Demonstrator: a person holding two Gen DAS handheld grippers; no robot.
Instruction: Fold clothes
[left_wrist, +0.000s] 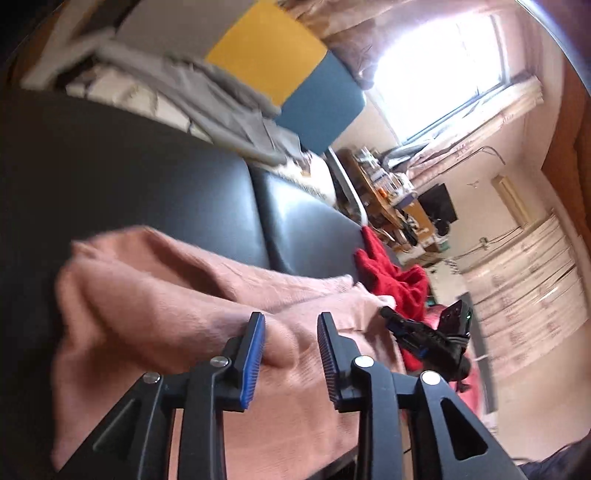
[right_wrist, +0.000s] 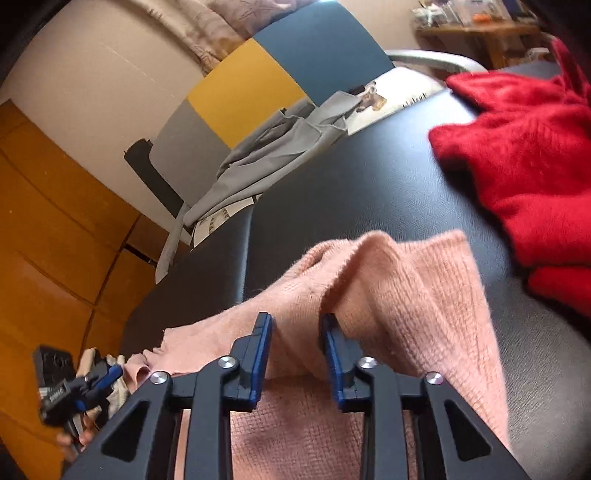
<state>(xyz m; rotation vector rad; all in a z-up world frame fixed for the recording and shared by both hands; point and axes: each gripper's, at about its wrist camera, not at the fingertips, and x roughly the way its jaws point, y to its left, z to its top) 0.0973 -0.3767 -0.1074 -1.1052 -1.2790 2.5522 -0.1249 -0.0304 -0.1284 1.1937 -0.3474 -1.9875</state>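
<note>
Pink sweater (left_wrist: 177, 314) bunched on the black tabletop (left_wrist: 129, 177), a raised fold running between and ahead of both sets of fingers. Red sweater (right_wrist: 517, 166) ahead-right of the right gripper (right_wrist: 295, 354), touching the pink one. Left gripper (left_wrist: 290, 354): fingers part open, fold between, grip unclear. Right fingers (right_wrist: 334, 354) likewise part open around cloth, can't tell.
</note>
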